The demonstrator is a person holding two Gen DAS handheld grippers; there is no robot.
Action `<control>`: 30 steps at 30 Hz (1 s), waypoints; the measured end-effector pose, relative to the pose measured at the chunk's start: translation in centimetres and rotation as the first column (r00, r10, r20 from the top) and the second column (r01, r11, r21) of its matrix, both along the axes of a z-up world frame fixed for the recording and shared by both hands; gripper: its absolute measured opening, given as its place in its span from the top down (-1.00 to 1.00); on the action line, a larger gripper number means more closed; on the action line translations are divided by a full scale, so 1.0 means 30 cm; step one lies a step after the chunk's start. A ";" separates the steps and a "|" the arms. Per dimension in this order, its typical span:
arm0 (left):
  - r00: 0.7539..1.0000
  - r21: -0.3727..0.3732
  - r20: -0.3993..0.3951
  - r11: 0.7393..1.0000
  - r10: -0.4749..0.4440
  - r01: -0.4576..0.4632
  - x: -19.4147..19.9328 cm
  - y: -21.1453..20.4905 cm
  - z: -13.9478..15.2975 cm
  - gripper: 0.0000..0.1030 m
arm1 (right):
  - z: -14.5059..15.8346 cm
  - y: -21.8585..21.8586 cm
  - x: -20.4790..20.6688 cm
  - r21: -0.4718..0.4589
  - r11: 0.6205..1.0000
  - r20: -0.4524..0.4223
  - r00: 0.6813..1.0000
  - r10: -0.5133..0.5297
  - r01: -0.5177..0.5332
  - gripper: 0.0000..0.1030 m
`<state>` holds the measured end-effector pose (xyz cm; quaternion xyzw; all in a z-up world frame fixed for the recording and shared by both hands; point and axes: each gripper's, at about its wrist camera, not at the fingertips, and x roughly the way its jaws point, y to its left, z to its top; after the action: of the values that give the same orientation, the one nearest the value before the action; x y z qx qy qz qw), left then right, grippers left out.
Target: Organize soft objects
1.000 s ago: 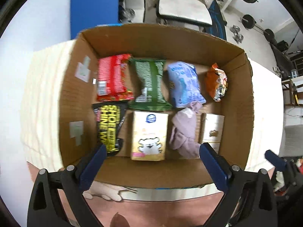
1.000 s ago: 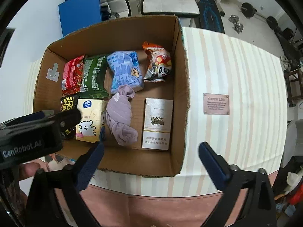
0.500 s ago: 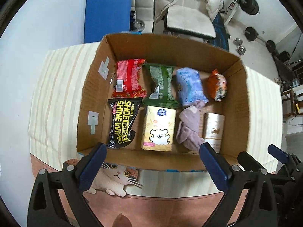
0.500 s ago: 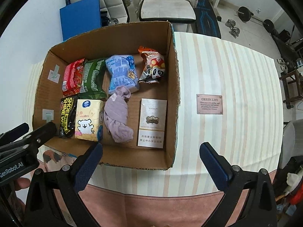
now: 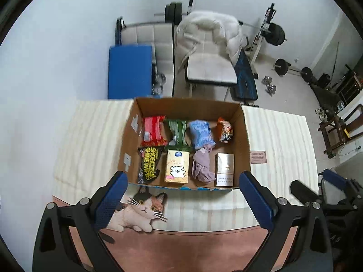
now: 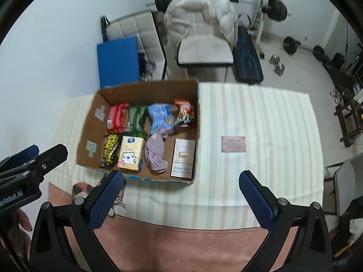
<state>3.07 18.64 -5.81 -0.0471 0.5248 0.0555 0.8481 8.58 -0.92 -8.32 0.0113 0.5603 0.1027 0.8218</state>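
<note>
An open cardboard box [image 5: 246, 136] [image 6: 90, 127] stands on the striped tablecloth. Its back row holds a red packet [image 5: 153, 130], a green packet [image 5: 178, 131], a blue packet [image 5: 200, 133] and an orange snack bag [image 5: 224, 129]. Its front row holds a black-and-yellow wipes pack [image 5: 148, 165], a yellow tissue pack [image 5: 177, 168], a mauve cloth [image 5: 202, 166] [image 6: 155, 154] and a white-and-gold carton [image 5: 224, 168]. My left gripper [image 5: 182, 195] is open and empty, high above the box's near side. My right gripper [image 6: 181, 195] is open and empty, above the table's front edge.
A cat picture [image 5: 140, 208] lies on the cloth in front of the box. A small pink label [image 6: 233, 144] lies right of the box. Behind the table stand a blue panel [image 5: 129, 71], chairs [image 5: 211, 68] and gym weights [image 5: 275, 34].
Both grippers have pulled back and up from the box, so the box looks smaller and the room behind shows. Nothing in the box has moved.
</note>
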 end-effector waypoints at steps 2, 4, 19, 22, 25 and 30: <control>0.999 0.010 0.033 1.000 0.001 -0.001 -0.041 -0.017 0.054 -0.95 | 0.065 -0.030 -0.049 -0.013 1.000 0.042 0.999 -0.018 0.019 -1.00; 0.998 0.005 0.057 1.000 0.006 -0.006 -0.073 -0.023 0.090 -0.95 | 0.123 -0.057 -0.092 -0.008 1.000 0.072 0.997 -0.026 0.027 -1.00; 0.989 0.040 0.146 0.999 0.004 -0.010 -0.249 -0.083 0.266 -0.95 | 0.412 -0.132 -0.305 0.001 1.000 0.234 0.972 -0.014 0.015 -1.00; 0.987 0.051 0.161 0.999 0.005 -0.013 -0.269 -0.091 0.281 -0.95 | 0.437 -0.132 -0.323 -0.006 1.000 0.250 0.968 -0.009 0.011 -1.00; 0.985 0.066 0.173 0.998 0.003 -0.014 -0.284 -0.095 0.290 -0.95 | 0.456 -0.135 -0.338 -0.010 1.000 0.259 0.966 -0.006 0.009 -1.00; 0.985 0.050 0.169 0.999 0.010 -0.019 -0.298 -0.090 0.289 -0.95 | 0.466 -0.138 -0.353 -0.013 1.000 0.263 0.965 -0.004 0.008 -1.00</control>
<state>-5.87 15.93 2.87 -0.0337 0.4490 0.0708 0.8901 -2.00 -5.07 5.66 -0.0065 0.4470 0.0969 0.8892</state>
